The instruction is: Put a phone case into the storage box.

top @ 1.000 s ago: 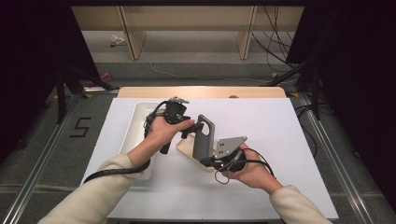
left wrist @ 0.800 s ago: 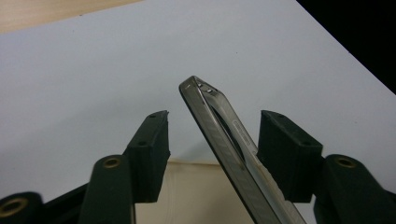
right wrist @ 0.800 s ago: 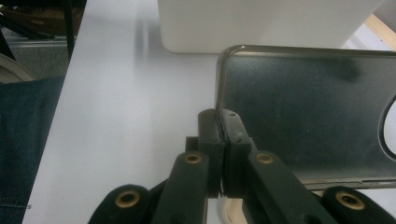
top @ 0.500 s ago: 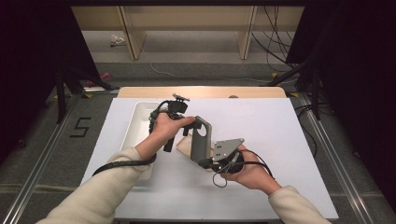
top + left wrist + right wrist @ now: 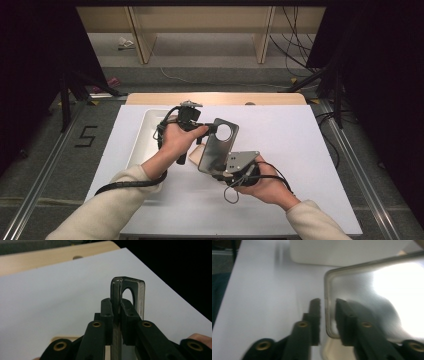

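White table (image 5: pixel 310 150), left gripper (image 5: pixel 116 312) pinching phone case (image 5: pixel 130 293), right gripper (image 5: pixel 328 315) spread, case edge blurred between.

The case (image 5: pixel 218 145) in my tools looks like smoky, translucent plastic, glossy and smooth, throwing a bright glare in the right gripper view. My left tool (image 5: pixel 116 315) has matt black pads with brass-coloured rivets. The counter (image 5: pixel 300 145) is matt white, with bare pale wood at its far edge. The tray (image 5: pixel 145 135) is smooth white.
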`<action>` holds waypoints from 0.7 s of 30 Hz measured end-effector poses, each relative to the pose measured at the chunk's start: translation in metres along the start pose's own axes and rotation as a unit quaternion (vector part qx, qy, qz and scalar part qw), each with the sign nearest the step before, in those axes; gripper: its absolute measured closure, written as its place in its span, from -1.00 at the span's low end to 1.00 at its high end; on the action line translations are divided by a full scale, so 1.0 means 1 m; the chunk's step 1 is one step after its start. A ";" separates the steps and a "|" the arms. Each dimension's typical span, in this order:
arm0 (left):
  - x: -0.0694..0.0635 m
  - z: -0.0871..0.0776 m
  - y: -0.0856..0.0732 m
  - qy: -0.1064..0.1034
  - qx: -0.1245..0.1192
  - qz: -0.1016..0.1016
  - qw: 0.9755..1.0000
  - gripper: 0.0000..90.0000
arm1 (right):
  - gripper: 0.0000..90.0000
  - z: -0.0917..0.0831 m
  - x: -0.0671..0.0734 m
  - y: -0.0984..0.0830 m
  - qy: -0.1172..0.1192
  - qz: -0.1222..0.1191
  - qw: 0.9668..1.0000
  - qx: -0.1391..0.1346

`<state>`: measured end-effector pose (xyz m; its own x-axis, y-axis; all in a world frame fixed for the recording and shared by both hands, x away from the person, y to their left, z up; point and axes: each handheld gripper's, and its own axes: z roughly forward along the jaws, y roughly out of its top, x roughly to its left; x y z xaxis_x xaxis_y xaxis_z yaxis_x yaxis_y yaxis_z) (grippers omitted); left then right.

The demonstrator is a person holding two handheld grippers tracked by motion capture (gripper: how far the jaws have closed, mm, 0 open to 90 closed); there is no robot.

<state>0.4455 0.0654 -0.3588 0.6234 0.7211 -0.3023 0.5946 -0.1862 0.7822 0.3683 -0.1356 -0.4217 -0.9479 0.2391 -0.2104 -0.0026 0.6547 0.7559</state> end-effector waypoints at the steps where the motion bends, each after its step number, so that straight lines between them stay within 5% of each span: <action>1: 0.000 -0.003 -0.001 0.005 -0.008 0.010 1.000 0.81 | 0.43 0.000 0.000 0.000 0.000 0.000 1.000 0.000; 3: 0.002 -0.009 -0.004 0.013 -0.025 0.029 0.999 0.81 | 0.09 -0.005 -0.004 -0.003 -0.032 0.024 0.999 -0.007; 12: 0.012 -0.037 -0.026 0.020 -0.079 0.052 0.995 0.81 | -0.41 -0.013 -0.013 -0.012 -0.077 0.090 0.993 -0.016; 21: 0.019 -0.052 -0.041 0.017 -0.105 0.051 0.993 0.81 | -0.53 -0.018 -0.016 -0.018 -0.089 0.123 0.988 -0.027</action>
<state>0.4063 0.1212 -0.3686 0.6551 0.7289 -0.1988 0.4070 -0.1188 0.9057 0.3779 -0.1638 -0.4206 -0.8508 0.5119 -0.1189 0.1993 0.5236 0.8283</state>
